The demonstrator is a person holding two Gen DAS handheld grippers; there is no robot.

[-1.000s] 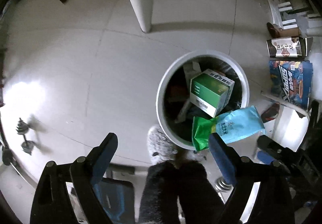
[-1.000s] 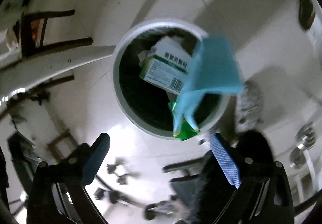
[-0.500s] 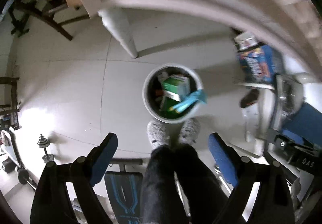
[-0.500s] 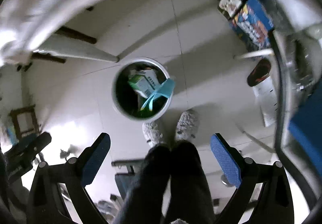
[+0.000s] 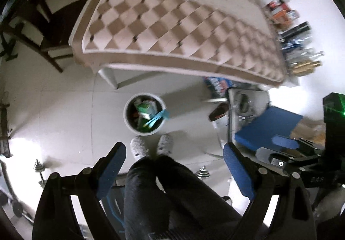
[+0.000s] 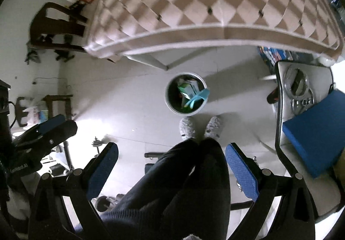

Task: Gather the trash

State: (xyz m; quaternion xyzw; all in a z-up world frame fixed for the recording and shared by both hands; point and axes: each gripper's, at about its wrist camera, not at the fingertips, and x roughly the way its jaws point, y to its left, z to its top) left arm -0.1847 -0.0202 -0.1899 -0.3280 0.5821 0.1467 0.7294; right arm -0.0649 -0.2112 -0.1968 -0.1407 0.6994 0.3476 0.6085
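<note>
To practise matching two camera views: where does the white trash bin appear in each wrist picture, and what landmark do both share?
Left wrist: white trash bin left of centre, beyond the slippers.
Right wrist: the bin at centre, beyond the slippers.
Shared landmark: the checkered tablecloth across the top.

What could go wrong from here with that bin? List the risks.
1. The blue-green packet lies across the rim of the white bin rather than fully inside, so it may slide out onto the floor.
2. The bin looks full, with the green box riding high; more trash may not settle.
3. The slippers stand close to the bin; a step could tip it.
</note>
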